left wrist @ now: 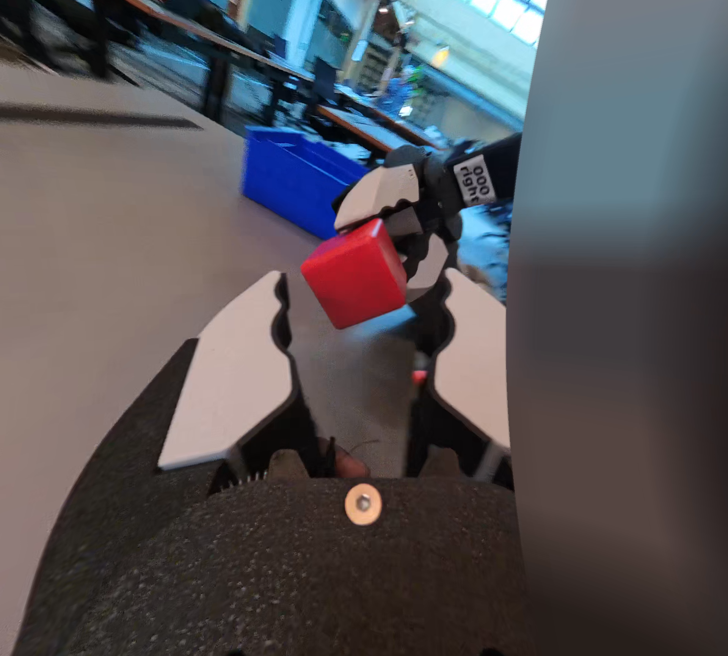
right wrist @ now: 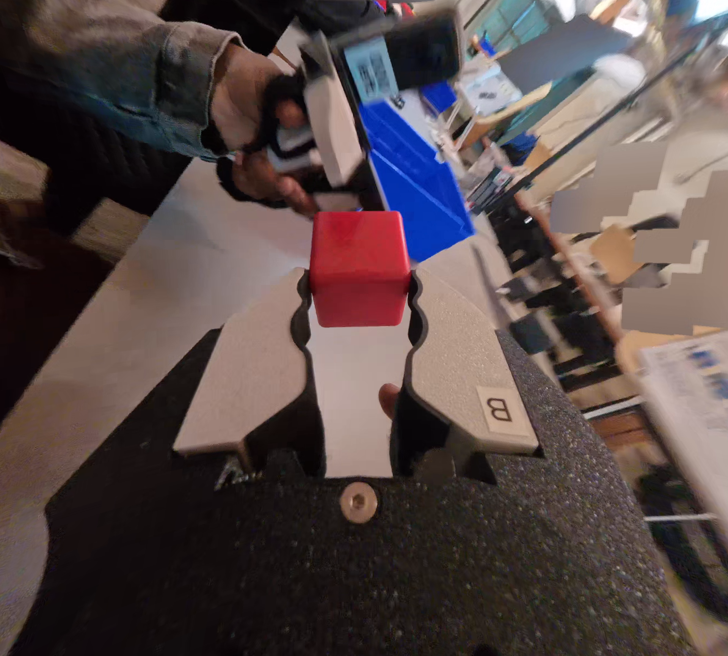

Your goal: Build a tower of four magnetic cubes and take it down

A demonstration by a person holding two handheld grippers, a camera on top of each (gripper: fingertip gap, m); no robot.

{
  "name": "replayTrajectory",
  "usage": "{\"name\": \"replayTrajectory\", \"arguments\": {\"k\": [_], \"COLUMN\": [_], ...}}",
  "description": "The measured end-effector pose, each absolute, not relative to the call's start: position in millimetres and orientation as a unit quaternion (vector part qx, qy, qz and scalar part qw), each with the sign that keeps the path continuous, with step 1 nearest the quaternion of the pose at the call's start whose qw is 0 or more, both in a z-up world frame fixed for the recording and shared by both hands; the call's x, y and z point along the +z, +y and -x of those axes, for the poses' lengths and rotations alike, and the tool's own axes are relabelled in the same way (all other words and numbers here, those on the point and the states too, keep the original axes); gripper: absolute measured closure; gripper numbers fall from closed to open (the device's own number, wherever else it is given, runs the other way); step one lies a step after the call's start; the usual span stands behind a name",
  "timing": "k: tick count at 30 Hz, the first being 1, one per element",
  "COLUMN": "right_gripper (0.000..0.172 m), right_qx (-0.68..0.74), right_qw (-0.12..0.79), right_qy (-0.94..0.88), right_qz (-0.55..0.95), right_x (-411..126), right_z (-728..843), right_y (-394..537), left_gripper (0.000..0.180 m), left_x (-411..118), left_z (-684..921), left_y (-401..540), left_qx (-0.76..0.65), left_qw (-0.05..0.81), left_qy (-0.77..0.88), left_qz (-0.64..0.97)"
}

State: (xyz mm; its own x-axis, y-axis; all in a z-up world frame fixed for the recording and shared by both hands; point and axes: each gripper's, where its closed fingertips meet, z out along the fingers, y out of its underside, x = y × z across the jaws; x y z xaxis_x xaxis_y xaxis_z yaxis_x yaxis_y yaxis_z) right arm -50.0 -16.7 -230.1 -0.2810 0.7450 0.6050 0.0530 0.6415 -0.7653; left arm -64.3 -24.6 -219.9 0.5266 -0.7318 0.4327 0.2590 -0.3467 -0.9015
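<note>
1. The right gripper [right wrist: 359,278] squeezes a red cube [right wrist: 357,270] between its fingertips, up above the grey table [left wrist: 118,243].
2. The left gripper [left wrist: 364,276] is wide apart and holds nothing.
3. A blue bin [left wrist: 291,180] sits behind.
4. The right gripper has small white stickers with writing on them.

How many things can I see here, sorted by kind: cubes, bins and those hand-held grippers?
Red cube: 1, clamped in the right hand-held gripper
Blue bin: 1, on the table
Hand-held grippers: 2, the left hand-held gripper being open
Total: 4
</note>
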Motion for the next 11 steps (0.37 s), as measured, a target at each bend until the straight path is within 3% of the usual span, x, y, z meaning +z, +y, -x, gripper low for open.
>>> {"name": "replayTrajectory", "arguments": {"k": [1,5,11], "right_gripper": [0.125,0.125,0.125], "right_qx": [0.346,0.413,0.401], "right_qw": [0.511,0.398,0.34], "right_qy": [-0.725,-0.696,-0.69], "right_qz": [0.304,0.433,0.498], "right_x": [-238,-283,-317], "right_z": [50,48,46], "right_y": [-8,23,38], "left_gripper": [0.102,0.092,0.092], "left_x": [-216,-195,-192], "left_z": [76,121,127], "left_y": [-25,-37,-66], "left_qx": [-0.4,-0.176,-0.184], "left_qw": [0.577,0.663,0.649], "left_qy": [0.19,0.257,0.307], "left_qz": [0.687,0.681,0.672]}}
